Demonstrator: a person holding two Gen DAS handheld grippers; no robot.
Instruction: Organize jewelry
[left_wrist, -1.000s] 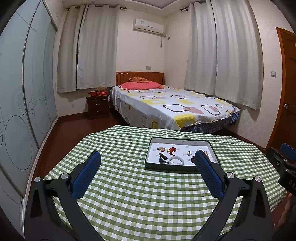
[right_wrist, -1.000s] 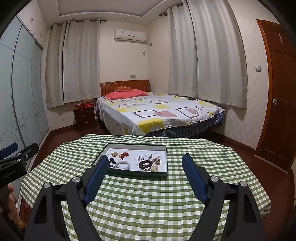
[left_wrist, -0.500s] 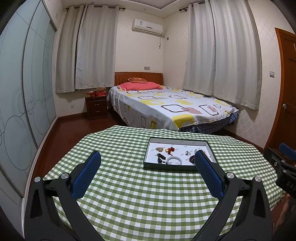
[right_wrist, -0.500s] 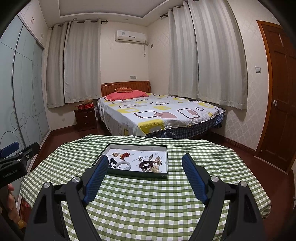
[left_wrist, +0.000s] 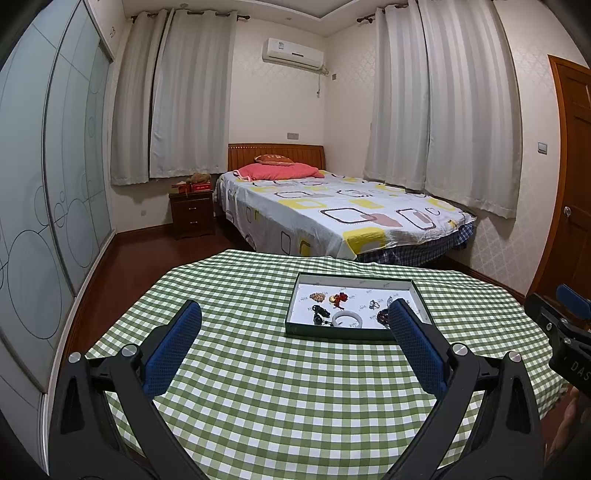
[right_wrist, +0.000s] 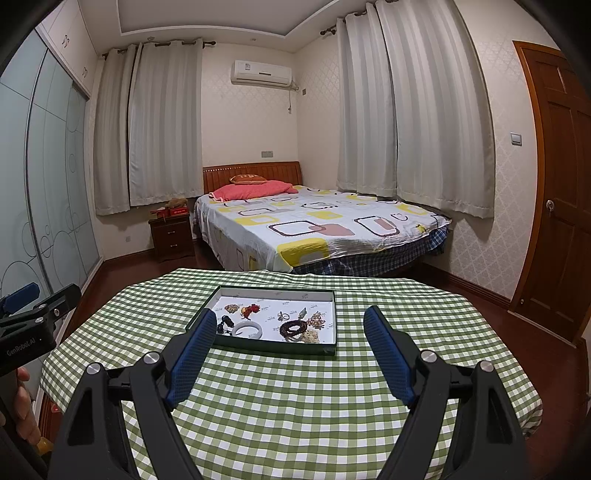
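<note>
Hovering above the near side of the counter, left tongs are spread wide with nothing between the blue pads; right tongs likewise released and empty, also short of the tray. Counter has a green-and-white check cloth. Tray is a shallow dark-rimmed box with a white floor, sitting flat toward the far side of the counter, well apart from both pairs of tongs. Jewelry all lies inside the tray: white bangle near the front rim, dark beaded bracelet just right of it, pale bead cluster beside the bracelet at the front right, red charm toward the back left, small gold-brown piece left of the charm, black piece next to the bangle, silver ring mid-tray. Finer detail on the pieces is too small to tell. In the left view the right pad overlaps the tray's front right corner in the picture only, not touching. Right view shows the left tool's body at the left edge with a hand below it. Beyond the counter stands a bed with a patterned sheet and pink pillow, curtains drawn, a wooden door on the right.
</note>
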